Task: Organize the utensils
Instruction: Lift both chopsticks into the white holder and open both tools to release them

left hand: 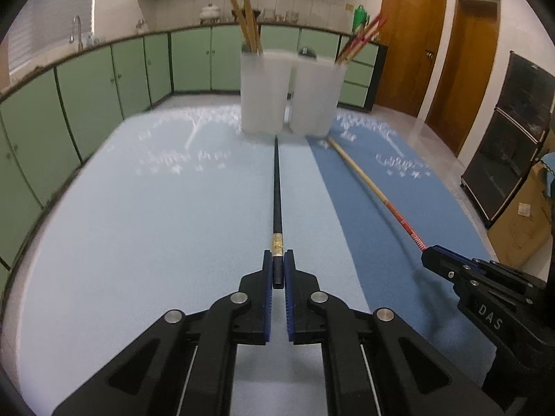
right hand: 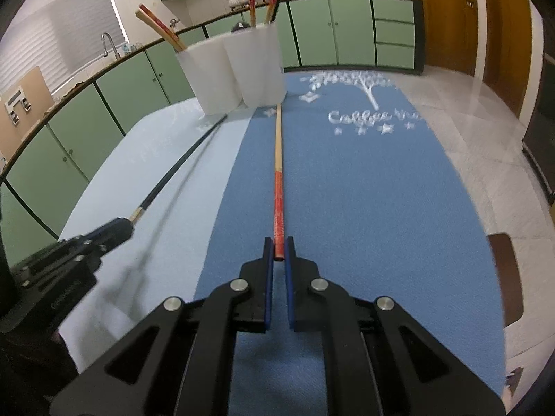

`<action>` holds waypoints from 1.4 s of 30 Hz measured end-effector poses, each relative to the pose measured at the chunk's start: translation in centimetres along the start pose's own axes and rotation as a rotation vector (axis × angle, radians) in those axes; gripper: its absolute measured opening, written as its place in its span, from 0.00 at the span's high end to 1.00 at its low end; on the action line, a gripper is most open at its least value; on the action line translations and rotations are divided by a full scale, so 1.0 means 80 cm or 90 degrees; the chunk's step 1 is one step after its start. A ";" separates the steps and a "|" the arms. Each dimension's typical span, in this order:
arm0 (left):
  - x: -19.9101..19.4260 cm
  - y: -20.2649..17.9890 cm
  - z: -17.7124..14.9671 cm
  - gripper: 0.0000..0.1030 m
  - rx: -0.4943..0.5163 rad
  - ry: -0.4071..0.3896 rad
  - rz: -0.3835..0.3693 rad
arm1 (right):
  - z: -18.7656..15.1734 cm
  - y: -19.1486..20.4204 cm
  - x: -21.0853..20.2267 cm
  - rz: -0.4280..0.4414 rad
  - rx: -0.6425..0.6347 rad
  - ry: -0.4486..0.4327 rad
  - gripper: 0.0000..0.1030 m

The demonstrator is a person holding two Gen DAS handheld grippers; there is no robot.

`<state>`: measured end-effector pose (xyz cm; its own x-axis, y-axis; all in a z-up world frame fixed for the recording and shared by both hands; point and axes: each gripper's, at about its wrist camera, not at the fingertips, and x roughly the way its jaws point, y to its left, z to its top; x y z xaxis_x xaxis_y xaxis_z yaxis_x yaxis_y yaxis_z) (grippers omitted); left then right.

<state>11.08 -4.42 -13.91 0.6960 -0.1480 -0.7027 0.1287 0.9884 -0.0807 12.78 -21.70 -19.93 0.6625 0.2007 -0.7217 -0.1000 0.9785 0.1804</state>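
Left wrist view: left gripper [left hand: 278, 263] pinches the butt end of a black chopstick [left hand: 276, 187], blue pads pressed on it just behind its gold band. The stick runs straight ahead over the pale blue mat [left hand: 145, 215], tip ending near the gap between two frosted white holders. Left holder [left hand: 265, 90] has tan chopsticks [left hand: 246, 20] standing in it; right holder [left hand: 317, 95] has red-ended ones [left hand: 360, 40]. Holders stand close together at the far end of the table, blocking the way straight ahead. Lots of open mat to the left; table edge curves off on that side w/ green cabinets [left hand: 104, 79] beyond. To the right, on the darker blue mat [left hand: 399, 208], the right gripper [left hand: 428, 253] grips a red-and-tan chopstick [left hand: 364, 176].

Right wrist view: right gripper [right hand: 279, 248] is clamped on the red end of the red-and-tan chopstick [right hand: 278, 159], which points ahead, tip close to the right holder [right hand: 258, 66]. Dark blue mat [right hand: 381, 190] w/ white tree print is open to the right, tiled floor [right hand: 485, 104] past its edge. Left gripper [right hand: 126, 223] w/ black chopstick [right hand: 180, 164] sits to the left, well apart from the red one near the grippers, closer near the holders. Left holder [right hand: 208, 76] is beside the right one.
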 end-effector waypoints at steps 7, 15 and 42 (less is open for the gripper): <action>-0.049 0.002 0.032 0.94 0.013 -0.061 -0.012 | 0.029 0.009 -0.044 -0.010 -0.028 -0.056 0.95; -0.091 -0.006 0.080 0.94 0.036 -0.134 -0.033 | 0.078 0.022 -0.094 -0.002 -0.056 -0.116 0.95; -0.117 -0.013 0.204 0.94 0.088 -0.216 -0.110 | 0.267 0.058 -0.156 0.085 -0.141 -0.187 0.95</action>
<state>16.00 -4.65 4.28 0.8466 -0.3378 -0.4113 0.3422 0.9374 -0.0655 19.91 -20.65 4.19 0.8136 0.3364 -0.4742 -0.3366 0.9376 0.0875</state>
